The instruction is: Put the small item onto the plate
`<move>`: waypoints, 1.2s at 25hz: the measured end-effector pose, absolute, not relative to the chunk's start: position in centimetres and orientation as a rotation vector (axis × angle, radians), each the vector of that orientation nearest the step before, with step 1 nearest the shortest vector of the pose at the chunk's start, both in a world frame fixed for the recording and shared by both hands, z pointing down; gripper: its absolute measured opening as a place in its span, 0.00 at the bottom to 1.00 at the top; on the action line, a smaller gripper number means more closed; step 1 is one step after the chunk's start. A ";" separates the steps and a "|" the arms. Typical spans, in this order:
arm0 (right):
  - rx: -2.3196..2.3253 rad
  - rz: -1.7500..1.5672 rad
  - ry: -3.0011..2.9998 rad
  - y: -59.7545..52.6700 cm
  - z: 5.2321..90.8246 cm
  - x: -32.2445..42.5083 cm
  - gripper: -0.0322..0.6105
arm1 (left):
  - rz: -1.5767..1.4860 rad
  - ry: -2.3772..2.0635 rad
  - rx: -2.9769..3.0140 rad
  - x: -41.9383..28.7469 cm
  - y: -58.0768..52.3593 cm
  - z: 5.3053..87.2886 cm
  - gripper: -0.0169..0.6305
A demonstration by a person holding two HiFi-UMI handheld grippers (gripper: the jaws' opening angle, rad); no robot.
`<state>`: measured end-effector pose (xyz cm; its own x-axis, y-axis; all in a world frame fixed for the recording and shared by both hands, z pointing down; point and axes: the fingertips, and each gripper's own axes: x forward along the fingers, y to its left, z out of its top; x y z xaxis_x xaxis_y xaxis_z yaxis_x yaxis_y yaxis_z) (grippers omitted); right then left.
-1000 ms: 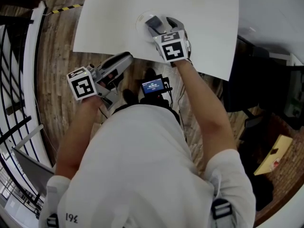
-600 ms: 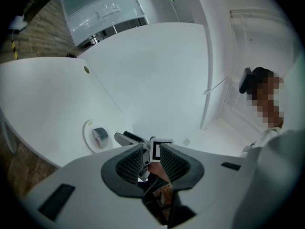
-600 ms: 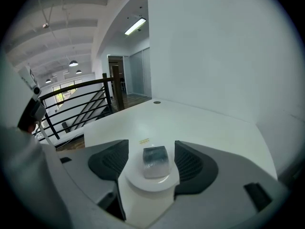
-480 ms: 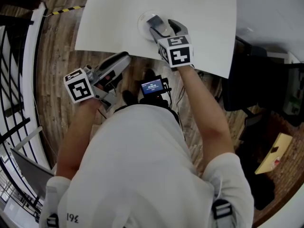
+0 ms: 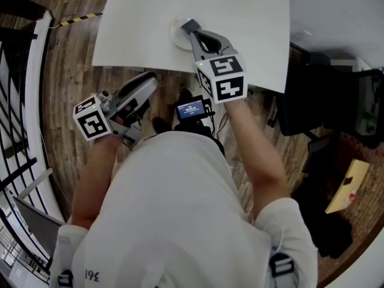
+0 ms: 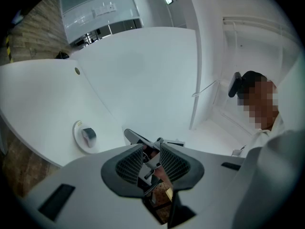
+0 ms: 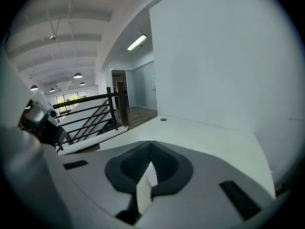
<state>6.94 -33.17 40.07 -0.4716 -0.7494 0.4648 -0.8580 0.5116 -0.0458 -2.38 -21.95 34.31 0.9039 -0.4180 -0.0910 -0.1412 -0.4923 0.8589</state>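
**Item on the plate, right jaws shut and empty above it**

The small grey item (image 6: 88, 135) sits inside the white plate (image 6: 77, 142), close to its middle. It looks stubby and roll-like, and its long axis cannot be told from here. The plate rests on the white tabletop (image 5: 252, 35), near the edge on the person's side.

The right hand-held gripper (image 5: 187, 26) is much the nearer of the two. In the head view its tip hangs over the plate's rim, so the item lies just below and in front of it. Its jaws have just been closing and now meet with nothing between them. Its own view looks out across bare tabletop, with the plate out of sight.

The left hand-held gripper (image 5: 150, 80) is held off the tabletop, over the wooden floor (image 5: 72, 59), well apart from the plate. The plate lies ahead of it and to its left. Its jaws stand a narrow gap apart and grip nothing.

Judged from how things lie, the placing looks done. Any further reach for the item would fall to the right hand.
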 end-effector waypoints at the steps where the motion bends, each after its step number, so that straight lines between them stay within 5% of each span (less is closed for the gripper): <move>1: 1.334 0.382 -2.382 -32.7 39.4 6.8 0.05 | -0.357 -0.402 2.084 -2.6 -21.7 34.1 0.20; 12: 1.397 0.423 -2.505 -27.5 33.3 5.7 0.05 | -0.413 -0.371 2.125 -4.7 -19.0 30.4 0.20; 22: 1.425 0.953 -2.706 -23.3 29.9 4.2 0.05 | -0.507 -0.357 2.132 -8.5 -16.7 27.4 0.20; 30: 1.454 0.896 -2.834 -21.1 24.1 3.3 0.05 | -0.709 -0.201 2.162 -10.1 -14.3 22.3 0.20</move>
